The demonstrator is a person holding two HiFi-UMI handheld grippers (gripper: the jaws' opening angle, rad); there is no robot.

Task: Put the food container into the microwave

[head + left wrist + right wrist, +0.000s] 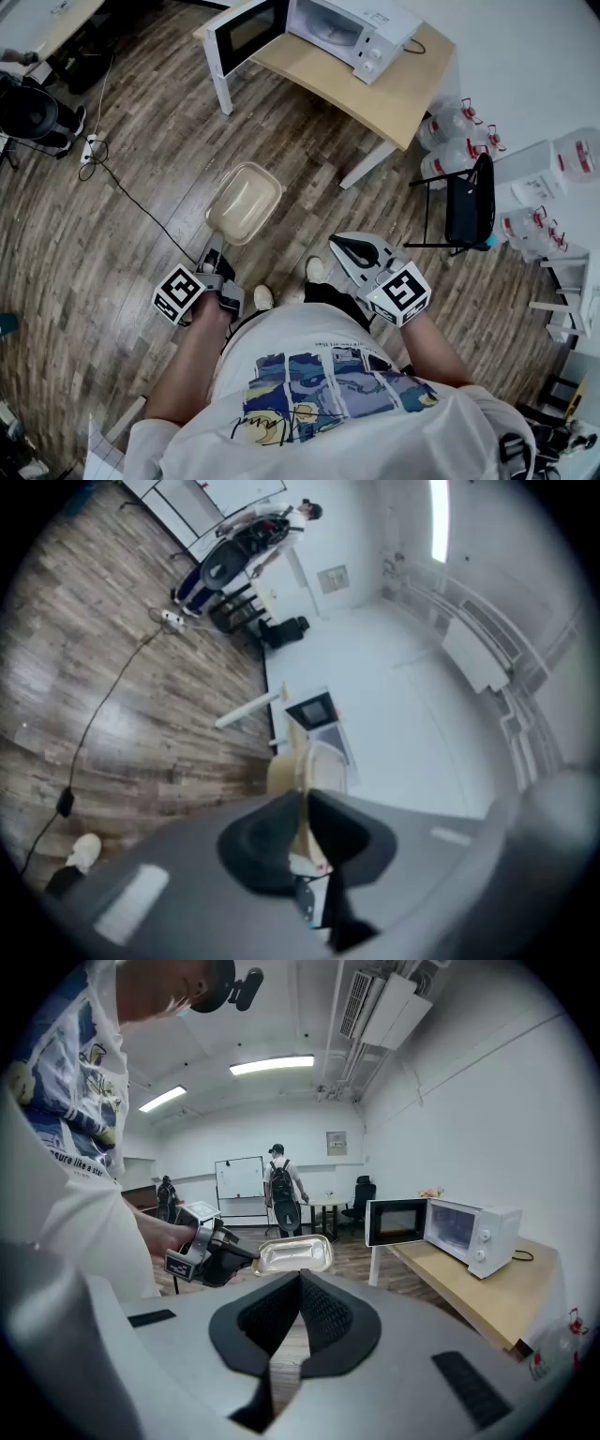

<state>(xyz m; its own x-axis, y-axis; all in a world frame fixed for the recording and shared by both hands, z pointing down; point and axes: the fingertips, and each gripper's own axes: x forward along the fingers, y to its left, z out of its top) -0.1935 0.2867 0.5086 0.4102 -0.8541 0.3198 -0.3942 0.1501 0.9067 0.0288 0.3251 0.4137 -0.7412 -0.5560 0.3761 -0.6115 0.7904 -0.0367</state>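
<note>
Container (244, 202) gripped by its rim in the left gripper (214, 253), jaws clamped on it, well short of the microwave (342, 28), whose door (246, 33) stands open. Right gripper (354, 251): jaws together, empty. Step in hand: the carry. Next move calls for approaching the microwave and passing the container level through its opening.

Wooden table (405, 94), water jugs (450, 124), black chair (469, 202), power strip (91, 147) with cable

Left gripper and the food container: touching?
Touching. In the left gripper view, the left gripper has its jaws shut on the rim of the food container. The right gripper view shows it held out from that gripper.
</note>
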